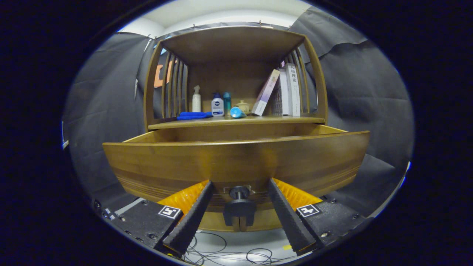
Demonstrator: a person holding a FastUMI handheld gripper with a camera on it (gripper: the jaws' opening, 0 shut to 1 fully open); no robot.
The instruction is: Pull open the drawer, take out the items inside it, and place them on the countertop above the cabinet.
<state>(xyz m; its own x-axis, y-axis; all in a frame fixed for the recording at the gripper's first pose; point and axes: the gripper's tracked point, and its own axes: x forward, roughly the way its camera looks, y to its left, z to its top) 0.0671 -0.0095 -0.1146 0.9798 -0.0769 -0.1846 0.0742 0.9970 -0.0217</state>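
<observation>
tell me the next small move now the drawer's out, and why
Probably back the gripper off the knob and lift it above the drawer front. The drawer already stands pulled out from under the countertop, the fingers sit spread either side of the knob without pressing it, and the tall front panel hides whatever lies inside.
</observation>
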